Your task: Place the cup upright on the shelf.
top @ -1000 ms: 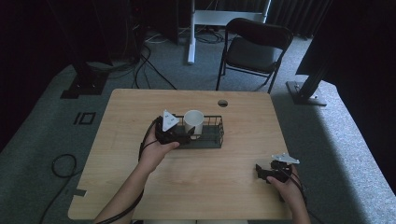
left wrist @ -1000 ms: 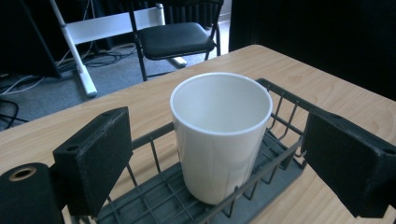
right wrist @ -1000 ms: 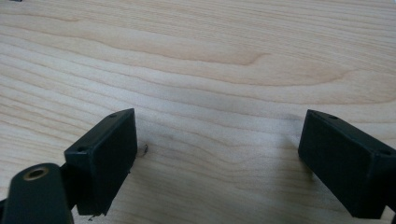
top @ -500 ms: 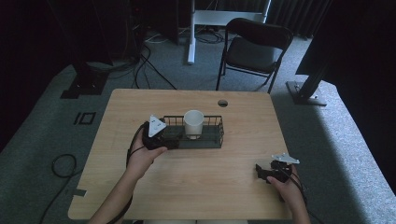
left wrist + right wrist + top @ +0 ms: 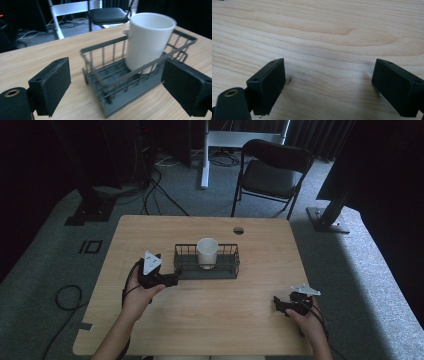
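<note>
The left hand-held gripper (image 5: 172, 279) is hovering just beside the left end of the wire basket (image 5: 230, 270), released, its two black foam-faced jaws standing wide apart with nothing between them. In the left gripper view the jaws are framing the basket (image 5: 105, 82): dark grey, rectangular, with thin upright bars and a slatted floor. A white cup (image 5: 147, 42), smooth and slightly tapered, is standing upright inside it, its foot partly screened by the bars and the near rail. The basket is sitting near the middle of the pale wood-grain desk (image 5: 220, 325).

The right hand-held gripper (image 5: 278, 304) is resting near the desk's right front corner, well apart from the basket, its blocky matte jaws likewise spread wide over bare wood (image 5: 324, 50).

Beyond the desk, a black folding chair (image 5: 272, 172) is standing on grey carpet, with cables trailing off into deep shadow.
</note>
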Demonstrator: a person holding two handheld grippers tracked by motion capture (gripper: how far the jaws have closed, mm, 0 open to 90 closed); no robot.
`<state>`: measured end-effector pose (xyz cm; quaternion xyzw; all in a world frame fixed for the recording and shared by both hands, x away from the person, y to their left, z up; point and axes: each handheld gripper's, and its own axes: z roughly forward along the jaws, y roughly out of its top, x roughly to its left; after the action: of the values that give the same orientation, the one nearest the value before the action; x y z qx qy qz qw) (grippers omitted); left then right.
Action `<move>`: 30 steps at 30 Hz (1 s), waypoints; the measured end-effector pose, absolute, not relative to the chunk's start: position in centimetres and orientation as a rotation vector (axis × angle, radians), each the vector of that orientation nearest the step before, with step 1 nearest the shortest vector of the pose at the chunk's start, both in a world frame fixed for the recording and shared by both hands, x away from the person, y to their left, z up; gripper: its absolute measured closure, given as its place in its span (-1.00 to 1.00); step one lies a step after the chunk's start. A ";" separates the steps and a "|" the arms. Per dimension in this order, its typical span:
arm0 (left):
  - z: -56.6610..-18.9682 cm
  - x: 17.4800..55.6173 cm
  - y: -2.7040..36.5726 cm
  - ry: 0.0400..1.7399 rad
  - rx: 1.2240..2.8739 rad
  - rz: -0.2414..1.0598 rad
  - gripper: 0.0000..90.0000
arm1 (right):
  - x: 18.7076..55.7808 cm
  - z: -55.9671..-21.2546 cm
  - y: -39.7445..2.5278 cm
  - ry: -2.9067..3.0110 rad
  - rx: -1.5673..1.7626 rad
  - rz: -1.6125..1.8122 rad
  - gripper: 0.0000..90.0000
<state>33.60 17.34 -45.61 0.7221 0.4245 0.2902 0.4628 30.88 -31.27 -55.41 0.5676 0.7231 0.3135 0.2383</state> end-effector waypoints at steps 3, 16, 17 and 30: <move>-46.1 33.4 18.0 1.073 1.753 0.700 -0.79 | 30.9 -55.4 -31.3 1.980 1.556 0.858 -0.75; -49.0 31.9 20.5 1.159 1.766 0.680 -0.79 | 30.9 -55.4 -31.3 1.980 1.556 0.859 -0.75; -49.3 31.8 20.7 1.165 1.772 0.676 -0.79 | 30.9 -55.4 -31.3 1.980 1.555 0.859 -0.75; -51.8 30.5 22.9 1.258 1.782 0.652 -0.79 | 30.9 -55.4 -31.3 1.981 1.554 0.858 -0.75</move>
<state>30.52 22.88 -51.77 0.7106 0.5018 0.2601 0.4191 30.88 -31.28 -55.42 0.5674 0.7233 0.3132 0.2385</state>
